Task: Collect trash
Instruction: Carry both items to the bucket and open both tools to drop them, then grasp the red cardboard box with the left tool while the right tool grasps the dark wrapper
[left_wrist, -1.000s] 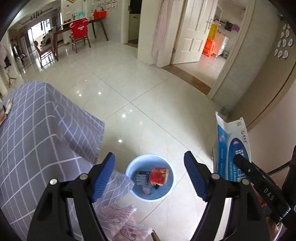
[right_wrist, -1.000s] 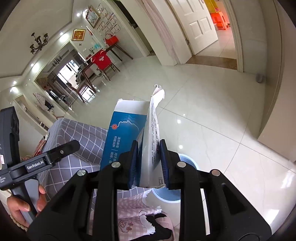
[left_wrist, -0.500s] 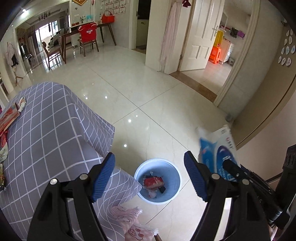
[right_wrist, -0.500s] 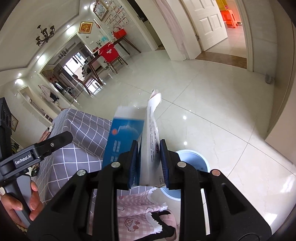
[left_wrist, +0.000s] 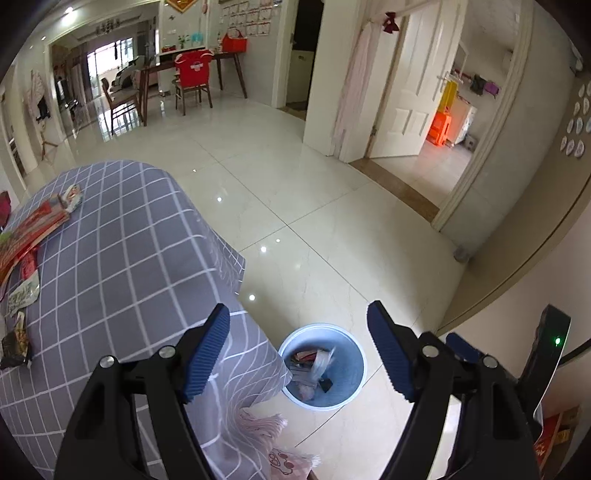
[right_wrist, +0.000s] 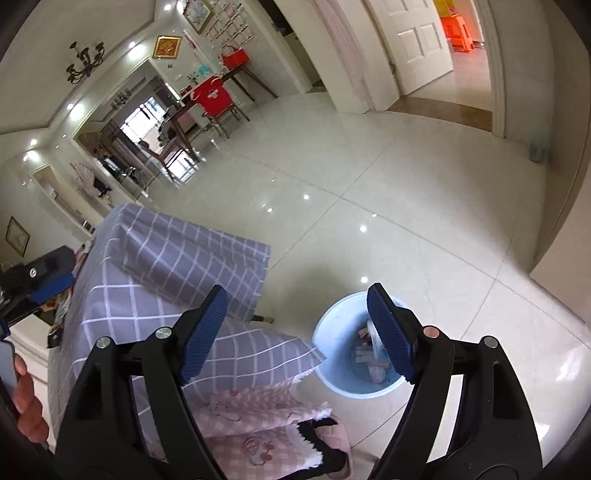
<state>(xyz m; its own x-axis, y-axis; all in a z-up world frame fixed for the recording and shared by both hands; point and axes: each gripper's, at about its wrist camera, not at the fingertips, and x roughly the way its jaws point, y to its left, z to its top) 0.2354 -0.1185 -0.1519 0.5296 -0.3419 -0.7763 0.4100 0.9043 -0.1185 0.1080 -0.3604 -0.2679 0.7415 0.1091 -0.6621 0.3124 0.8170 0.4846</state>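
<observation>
While we hold both grippers (left_wrist: 298, 350) (right_wrist: 297, 328) spread empty, wrappers (left_wrist: 27, 236) at grey checked tablecloth's (left_wrist: 122, 258) left edge, blue bin (left_wrist: 347, 397) on glossy tile floor (left_wrist: 332, 236) off its corner.

A round pale-blue trash bin (left_wrist: 325, 400) stands upright on the tiled floor beside the draped table corner. Inside it lie crumpled wrappers (left_wrist: 314, 365), white and red. More snack packets (left_wrist: 27, 232) lie flat on the grey checked tablecloth.

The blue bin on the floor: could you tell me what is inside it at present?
The blue bin holds several discarded packets, including a red wrapper and a blurred white piece. What lies beneath them is covered, and the right finger hides part of the inside in the right wrist view.
</observation>
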